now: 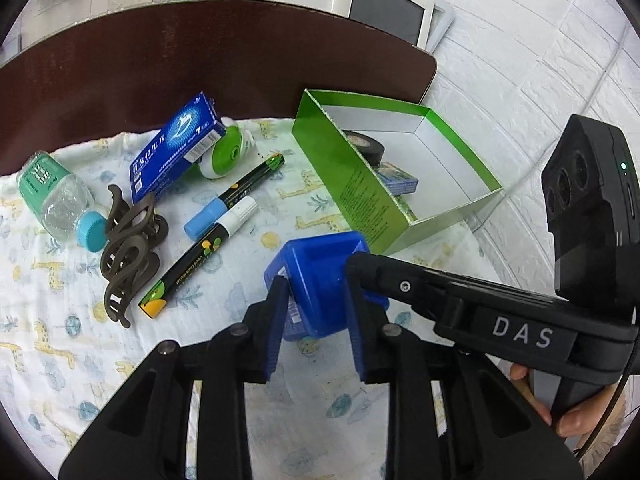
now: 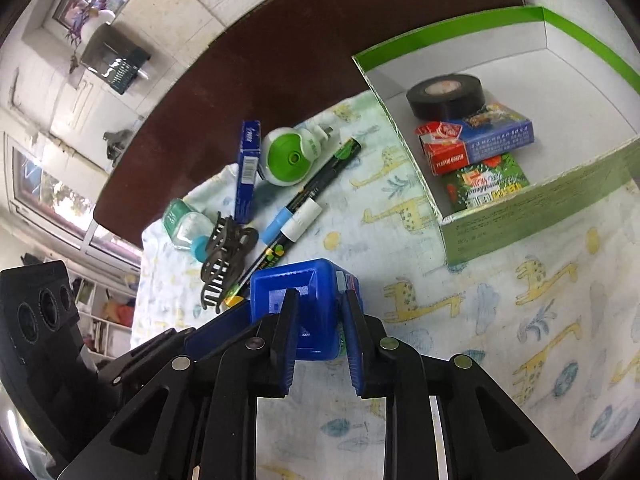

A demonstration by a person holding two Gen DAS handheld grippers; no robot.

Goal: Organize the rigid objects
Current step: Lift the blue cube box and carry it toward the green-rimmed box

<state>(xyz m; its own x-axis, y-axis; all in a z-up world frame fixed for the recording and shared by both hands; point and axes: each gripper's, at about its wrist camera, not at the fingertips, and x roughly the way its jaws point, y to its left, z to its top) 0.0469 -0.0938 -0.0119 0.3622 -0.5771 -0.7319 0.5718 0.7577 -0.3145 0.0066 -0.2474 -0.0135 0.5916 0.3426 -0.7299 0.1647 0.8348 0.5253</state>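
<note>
A blue plastic container [image 1: 320, 276] with a recessed end is held above the giraffe-print cloth [image 1: 60, 320]. My left gripper [image 1: 316, 292] is shut on it, fingers on both sides. My right gripper [image 2: 318, 312] is shut on the same container [image 2: 296, 292]; its finger shows in the left wrist view [image 1: 400, 280]. On the cloth lie two markers [image 1: 224, 216], a brown hair clip [image 1: 128, 256], a blue medicine box [image 1: 176, 148], a green-white plug-in device [image 1: 224, 152] and a small clear bottle [image 1: 60, 196]. The green box [image 2: 540, 200] holds a black tape roll [image 2: 448, 94] and card packs [image 2: 476, 140].
The cloth lies on a dark brown table [image 1: 200, 52]. A white device with a screen [image 1: 384, 4] leans against the white brick wall [image 1: 520, 60] behind the table. A window and shelves [image 2: 100, 312] show at the left in the right wrist view.
</note>
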